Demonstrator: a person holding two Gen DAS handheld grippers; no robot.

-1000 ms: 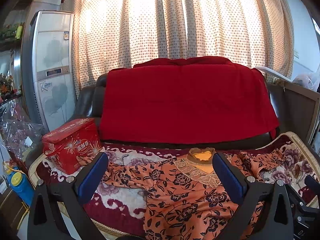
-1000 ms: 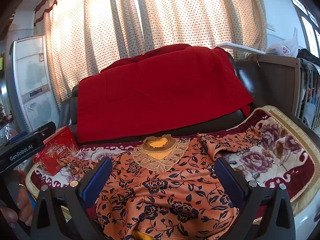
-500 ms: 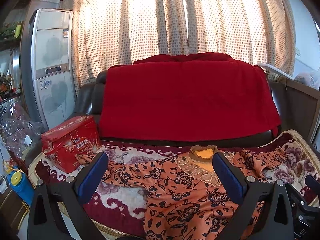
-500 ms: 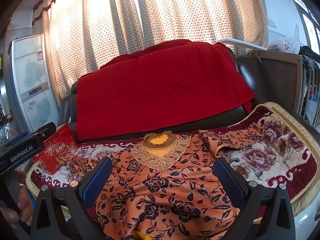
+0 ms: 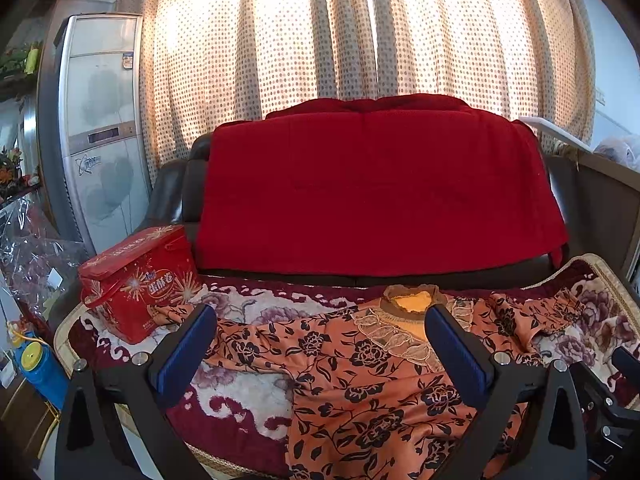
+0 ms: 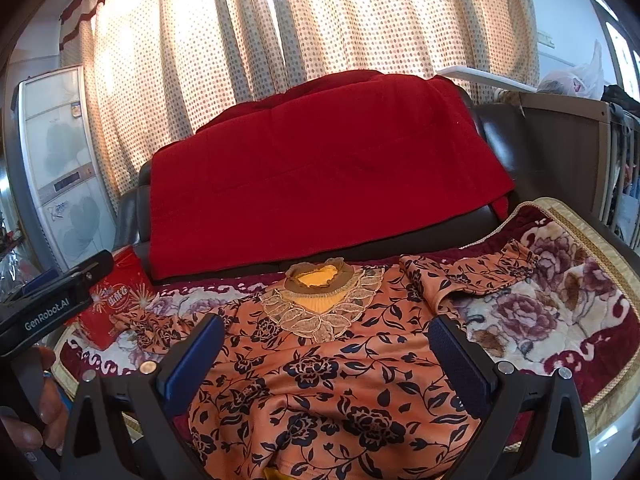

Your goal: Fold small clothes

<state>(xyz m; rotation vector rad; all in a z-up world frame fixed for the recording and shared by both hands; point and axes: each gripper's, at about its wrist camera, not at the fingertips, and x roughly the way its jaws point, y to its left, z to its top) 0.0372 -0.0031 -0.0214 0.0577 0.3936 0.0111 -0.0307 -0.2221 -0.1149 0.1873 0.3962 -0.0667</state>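
An orange top with black flowers [image 5: 360, 380] [image 6: 320, 372] lies spread face up on a flowered blanket, its lace collar [image 6: 320, 304] toward the sofa back. One sleeve reaches left toward a red tin, the other right [image 6: 472, 272]. My left gripper [image 5: 320, 344] hovers open over the top's left half, nothing between its blue pads. Above the middle of the top my right gripper [image 6: 324, 356] also stands open and holds nothing. The top's lower hem is hidden below both views.
A red tin box [image 5: 136, 280] stands on the blanket [image 6: 560, 312] at the left, touching the sleeve end. A red throw [image 5: 376, 192] covers the sofa back. A tall white appliance [image 5: 100, 140] stands far left. A hand [image 6: 36, 412] holds the left gripper's body [image 6: 52, 308].
Both grippers have tilted or dropped slightly, so the top sits a little lower and closer in each view. The top has not moved, and both stay open.
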